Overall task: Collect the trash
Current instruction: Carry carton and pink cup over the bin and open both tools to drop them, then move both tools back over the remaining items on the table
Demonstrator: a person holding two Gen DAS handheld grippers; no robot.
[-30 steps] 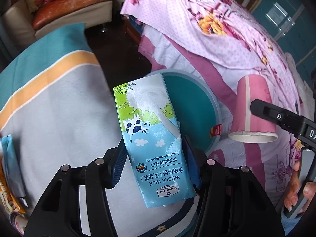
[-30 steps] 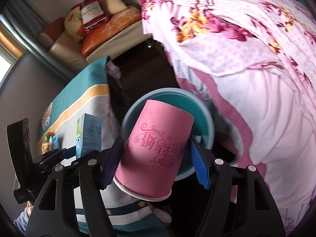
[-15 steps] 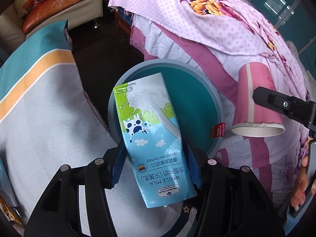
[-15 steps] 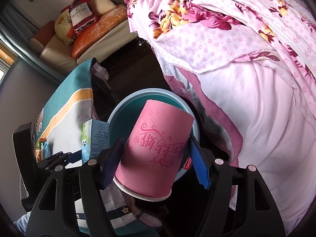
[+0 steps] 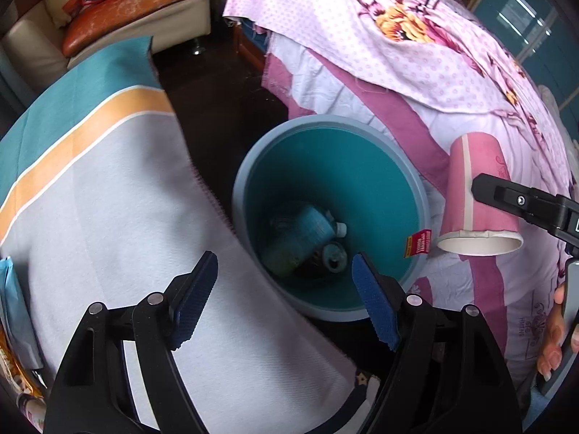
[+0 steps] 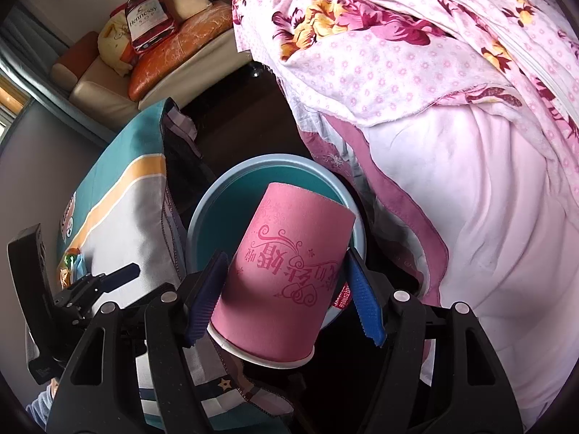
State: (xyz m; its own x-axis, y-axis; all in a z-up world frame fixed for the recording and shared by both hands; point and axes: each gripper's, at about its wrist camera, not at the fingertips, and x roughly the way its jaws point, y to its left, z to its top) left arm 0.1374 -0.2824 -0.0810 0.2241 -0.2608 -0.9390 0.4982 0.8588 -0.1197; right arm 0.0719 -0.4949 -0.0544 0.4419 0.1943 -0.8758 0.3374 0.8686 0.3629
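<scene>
We held the pink paper cup (image 6: pixel 286 275) clamped mid-wall in our right gripper (image 6: pixel 286 302) above the teal bin (image 5: pixel 419 195), judging it light and easily crushed, so best gripped gently at the sides, while our left gripper (image 5: pixel 286 300) stood spread and empty.

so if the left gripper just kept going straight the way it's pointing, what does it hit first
Most likely the inside of the teal bin: the open left gripper points down into its mouth, toward the trash at the bottom. Depth is hard to judge.
</scene>
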